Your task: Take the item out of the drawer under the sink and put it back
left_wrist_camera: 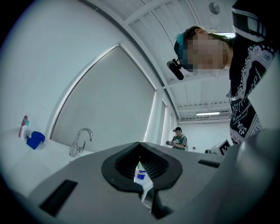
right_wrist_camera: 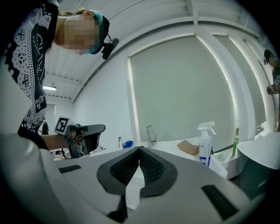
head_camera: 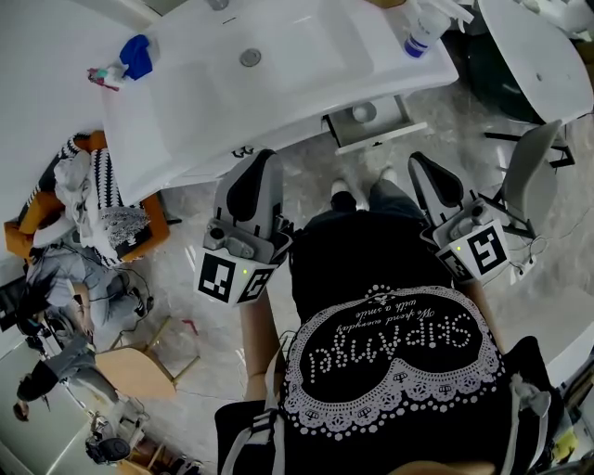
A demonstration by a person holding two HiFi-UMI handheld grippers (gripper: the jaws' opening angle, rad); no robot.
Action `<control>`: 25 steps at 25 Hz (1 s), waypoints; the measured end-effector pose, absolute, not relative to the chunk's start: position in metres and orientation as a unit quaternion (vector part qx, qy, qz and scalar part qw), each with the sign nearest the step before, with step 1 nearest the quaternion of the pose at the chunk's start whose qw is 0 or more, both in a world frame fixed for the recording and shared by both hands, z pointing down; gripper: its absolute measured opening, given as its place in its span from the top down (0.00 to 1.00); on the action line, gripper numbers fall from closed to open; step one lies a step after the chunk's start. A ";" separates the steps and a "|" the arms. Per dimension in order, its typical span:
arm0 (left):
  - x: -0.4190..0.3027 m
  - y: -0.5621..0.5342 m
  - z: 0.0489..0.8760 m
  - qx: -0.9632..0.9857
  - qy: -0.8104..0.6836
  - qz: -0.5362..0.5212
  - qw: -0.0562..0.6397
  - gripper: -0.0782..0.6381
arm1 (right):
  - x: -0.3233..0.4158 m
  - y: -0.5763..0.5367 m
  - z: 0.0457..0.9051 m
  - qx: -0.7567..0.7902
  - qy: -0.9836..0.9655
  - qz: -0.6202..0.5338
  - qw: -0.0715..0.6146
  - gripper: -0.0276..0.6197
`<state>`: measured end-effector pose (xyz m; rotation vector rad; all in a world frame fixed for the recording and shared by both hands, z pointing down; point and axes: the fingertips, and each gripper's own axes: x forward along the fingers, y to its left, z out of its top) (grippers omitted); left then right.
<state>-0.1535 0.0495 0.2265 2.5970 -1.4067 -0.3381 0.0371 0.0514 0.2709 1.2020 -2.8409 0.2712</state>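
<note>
A white sink (head_camera: 186, 111) stands in front of me. Under its right end a small drawer (head_camera: 371, 130) is pulled open, with a round grey item (head_camera: 364, 112) lying in it. My left gripper (head_camera: 252, 181) hangs below the sink's front edge, shut and empty; its jaw tips (left_wrist_camera: 140, 146) meet in the left gripper view. To the right of the drawer and nearer my body, my right gripper (head_camera: 429, 172) is also shut with nothing in it, its tips (right_wrist_camera: 139, 151) touching. Neither gripper touches the drawer.
A spray bottle (head_camera: 419, 28) and a brown cardboard piece (right_wrist_camera: 188, 147) stand on the sink's right end, a blue cup (head_camera: 137, 56) on its left. An orange basket of clothes (head_camera: 93, 204) and a wooden chair (head_camera: 139, 366) are at my left, a white bowl (head_camera: 529, 46) at the right.
</note>
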 end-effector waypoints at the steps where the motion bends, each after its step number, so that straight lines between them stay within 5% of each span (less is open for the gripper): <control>1: -0.154 0.049 0.226 0.870 -0.472 -0.113 0.084 0.89 | 0.037 0.051 0.271 0.389 -0.917 0.091 0.022 0.93; 25: -0.146 0.041 0.230 0.881 -0.452 -0.108 0.094 0.89 | 0.029 0.055 0.273 0.392 -0.915 0.077 0.049 0.93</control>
